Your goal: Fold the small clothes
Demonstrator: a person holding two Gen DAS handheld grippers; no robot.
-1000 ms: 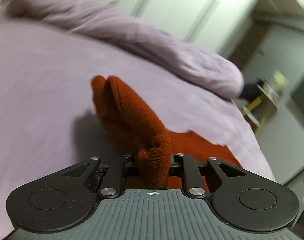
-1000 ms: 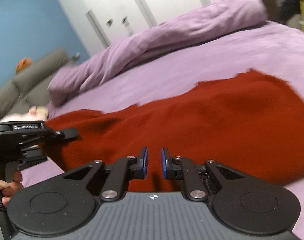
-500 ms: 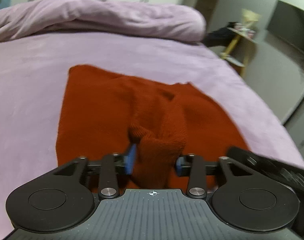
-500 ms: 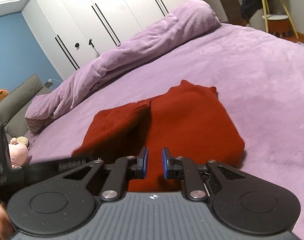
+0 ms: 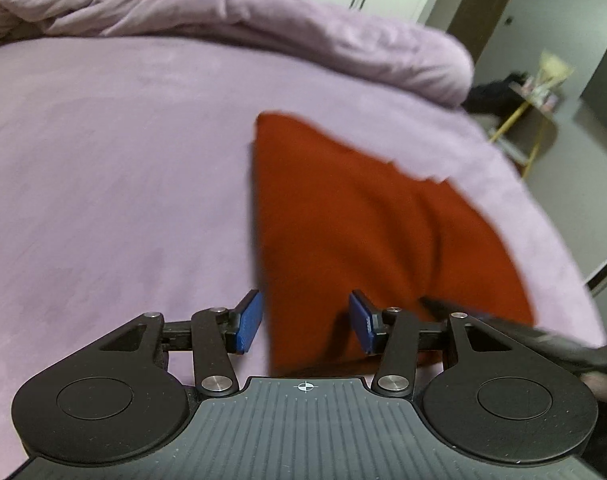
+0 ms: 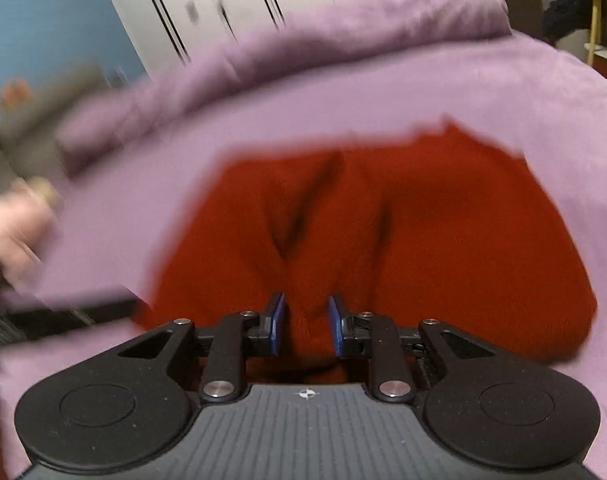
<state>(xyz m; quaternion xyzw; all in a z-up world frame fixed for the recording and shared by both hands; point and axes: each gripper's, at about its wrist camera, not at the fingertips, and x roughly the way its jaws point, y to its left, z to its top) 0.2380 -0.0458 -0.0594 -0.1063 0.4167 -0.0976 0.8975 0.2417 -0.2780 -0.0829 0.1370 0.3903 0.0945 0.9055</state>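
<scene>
Two grippers hang low over the near edge of a red knitted garment that lies folded on the lilac bed. The left gripper has its blue pads spread wide, empty, straddling the cloth's left edge. The right gripper is parted more narrowly over a raised crease, with nothing held. A bunched lilac duvet lies along the far side of the bed.
</scene>
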